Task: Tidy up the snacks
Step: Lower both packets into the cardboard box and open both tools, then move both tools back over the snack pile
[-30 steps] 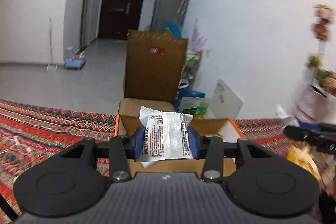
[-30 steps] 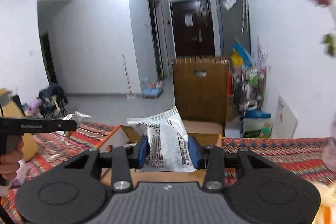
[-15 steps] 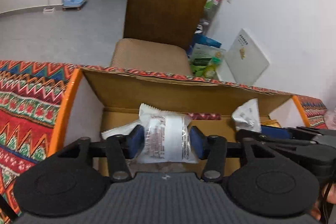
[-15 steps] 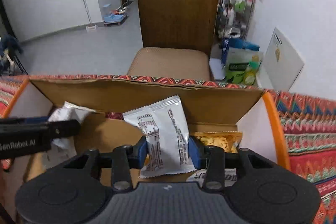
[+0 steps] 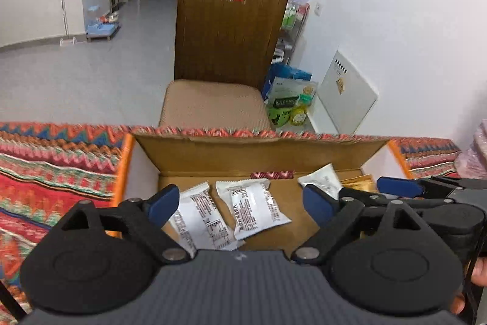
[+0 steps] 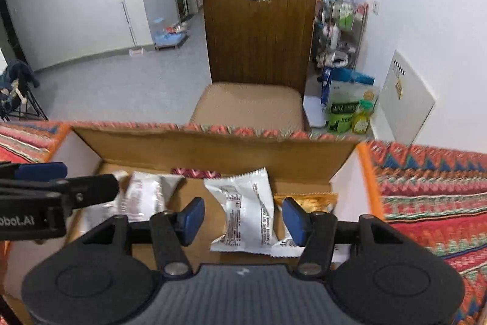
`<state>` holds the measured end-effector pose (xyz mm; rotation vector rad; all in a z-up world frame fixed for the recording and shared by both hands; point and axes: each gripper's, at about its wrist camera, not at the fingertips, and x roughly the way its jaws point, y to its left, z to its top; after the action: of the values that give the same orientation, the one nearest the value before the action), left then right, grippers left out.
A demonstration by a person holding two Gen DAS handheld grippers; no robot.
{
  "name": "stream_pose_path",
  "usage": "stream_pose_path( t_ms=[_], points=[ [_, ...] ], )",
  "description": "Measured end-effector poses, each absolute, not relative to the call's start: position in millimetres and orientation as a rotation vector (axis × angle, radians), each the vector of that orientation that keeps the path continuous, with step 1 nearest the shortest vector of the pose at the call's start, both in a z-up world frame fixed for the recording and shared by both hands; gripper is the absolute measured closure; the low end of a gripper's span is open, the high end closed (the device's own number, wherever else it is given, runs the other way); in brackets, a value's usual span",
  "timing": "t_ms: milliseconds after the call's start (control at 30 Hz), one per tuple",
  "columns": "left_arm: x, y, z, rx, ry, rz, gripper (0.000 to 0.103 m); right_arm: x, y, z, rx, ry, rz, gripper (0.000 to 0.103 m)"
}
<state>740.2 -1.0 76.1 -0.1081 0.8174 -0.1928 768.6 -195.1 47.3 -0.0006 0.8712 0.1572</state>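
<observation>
An open cardboard box [image 5: 261,153] [image 6: 213,145] sits on the patterned cloth. My left gripper [image 5: 240,203] is open above it, over two white snack packets [image 5: 258,207] [image 5: 201,218] lying on the box floor. My right gripper [image 6: 240,217] is open too, with a white packet [image 6: 246,215] lying loose between its pads on the box floor. A gold packet [image 6: 307,200] lies to its right. The right gripper shows at the right of the left wrist view [image 5: 426,191]; the left gripper shows at the left of the right wrist view [image 6: 54,191].
A wooden chair [image 5: 225,51] [image 6: 258,44] stands just behind the box. The table carries a red zigzag cloth [image 5: 45,178] [image 6: 432,188]. A shelf rack with bottles [image 6: 341,29] and a white board [image 6: 408,99] stand by the right wall.
Both grippers dropped down over the box and opened. Each let go of its white snack packet, which now lies on the box floor.
</observation>
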Motion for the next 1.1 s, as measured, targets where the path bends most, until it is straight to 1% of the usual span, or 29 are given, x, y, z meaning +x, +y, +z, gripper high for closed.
stream_pose_path(
  t_ms=[67,133,233,300,400,467,600,667,767,900,967,1100],
  points=[
    [722,1,99,-0.094,0.795,-0.194,0.013,755,-201,68,-0.003,0.845,0.156,0.045],
    [702,3,122,-0.085,0.771,-0.197,0.007,738,-206,87,-0.007,0.821,0.154,0.044],
    [668,0,154,-0.08,0.73,-0.217,0.006,706,-215,119,-0.003,0.777,0.158,0.034],
    [640,-3,174,-0.063,0.697,-0.224,0.005,681,-222,139,-0.005,0.74,0.155,0.032],
    [598,-8,197,-0.036,0.652,-0.233,0.003,640,-232,163,0.015,0.7,0.156,0.03],
    [566,-11,208,-0.016,0.619,-0.235,0.003,610,-238,177,0.018,0.668,0.159,0.021],
    [496,-10,223,-0.018,0.56,-0.227,0.001,545,-247,196,0.015,0.608,0.184,0.018],
    [453,-5,226,-0.017,0.524,-0.243,0.001,510,-252,200,0.021,0.58,0.202,0.007],
    [388,4,224,-0.025,0.454,-0.276,0.0,453,-263,199,0.038,0.519,0.229,0.006],
    [302,15,206,-0.004,0.355,-0.253,0.0,372,-272,188,0.02,0.441,0.235,0.005],
    [259,18,191,0.031,0.28,-0.223,0.0,331,-274,180,0.007,0.393,0.24,0.0],
    [187,16,158,0.064,0.172,-0.185,0.0,255,-269,154,-0.046,0.321,0.277,0.0]
  ],
)
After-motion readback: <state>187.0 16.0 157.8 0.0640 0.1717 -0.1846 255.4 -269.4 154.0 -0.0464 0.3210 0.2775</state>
